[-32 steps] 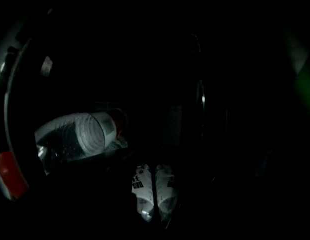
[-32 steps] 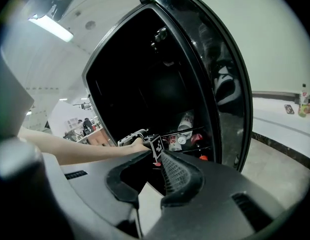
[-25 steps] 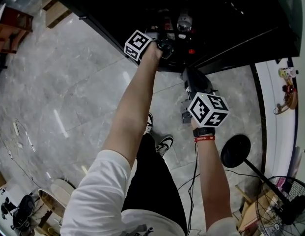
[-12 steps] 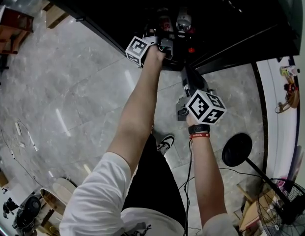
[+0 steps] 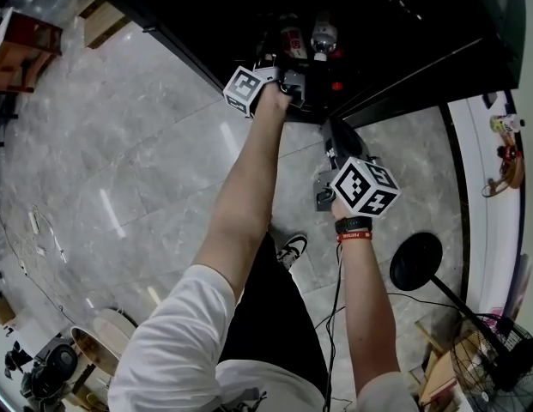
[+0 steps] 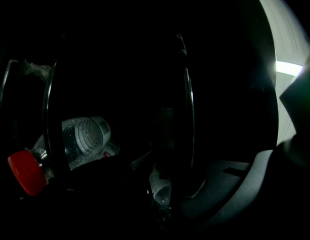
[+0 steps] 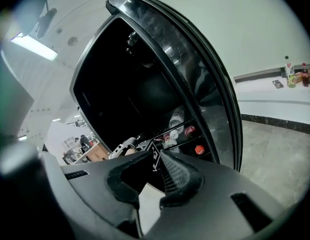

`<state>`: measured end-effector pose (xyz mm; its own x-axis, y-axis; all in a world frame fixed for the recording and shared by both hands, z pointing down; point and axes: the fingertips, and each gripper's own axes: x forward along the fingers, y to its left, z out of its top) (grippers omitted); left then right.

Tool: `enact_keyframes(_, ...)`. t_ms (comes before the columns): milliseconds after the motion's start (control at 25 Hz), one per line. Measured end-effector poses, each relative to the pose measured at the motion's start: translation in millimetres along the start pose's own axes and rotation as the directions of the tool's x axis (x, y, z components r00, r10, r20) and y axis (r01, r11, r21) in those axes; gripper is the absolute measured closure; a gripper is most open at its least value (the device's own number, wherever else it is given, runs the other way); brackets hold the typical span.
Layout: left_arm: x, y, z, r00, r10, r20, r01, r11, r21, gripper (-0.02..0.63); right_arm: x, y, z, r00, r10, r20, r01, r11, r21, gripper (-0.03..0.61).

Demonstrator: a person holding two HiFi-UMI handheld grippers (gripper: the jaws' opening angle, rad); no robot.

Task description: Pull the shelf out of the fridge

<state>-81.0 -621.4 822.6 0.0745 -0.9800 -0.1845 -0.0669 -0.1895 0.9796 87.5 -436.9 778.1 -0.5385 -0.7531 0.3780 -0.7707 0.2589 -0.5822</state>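
The black fridge (image 5: pixel 403 41) stands open at the top of the head view. Its wire shelf (image 5: pixel 311 103) carries lying bottles, one clear (image 6: pixel 82 136) and one with a red cap (image 6: pixel 26 171). My left gripper (image 5: pixel 292 80) reaches level into the dark interior. Its jaws have just been closing and now sit shut on the shelf's front wire (image 6: pixel 188 109), though this view is very dark. My right gripper (image 5: pixel 333 129) hangs lower, outside the fridge and just right of the opening. It (image 7: pixel 154 159) is shut with nothing between its fingers and points at the shelf (image 7: pixel 182 129).
The fridge door (image 7: pixel 214 94) stands open on the right. A round black stand base (image 5: pixel 414 263) and a floor fan (image 5: pixel 498 359) sit at the lower right. A white counter with bottles (image 5: pixel 506 144) runs along the right. The person's shoes (image 5: pixel 290 249) stand on grey tiles.
The left gripper has shifted slightly down the picture, toward the person, and rolled a little at the shelf's front. The right gripper has stayed almost in place.
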Motion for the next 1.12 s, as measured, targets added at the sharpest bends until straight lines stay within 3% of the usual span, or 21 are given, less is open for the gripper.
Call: enact_keyframes(1120, -40, -15, -5, 1.0, 0.012, 0.023, -0.011, 0.998, -0.062, 0.574, -23, 7, 1, 1.0, -0.02, -0.003, 0.02, 0.999, -0.036, 0.522)
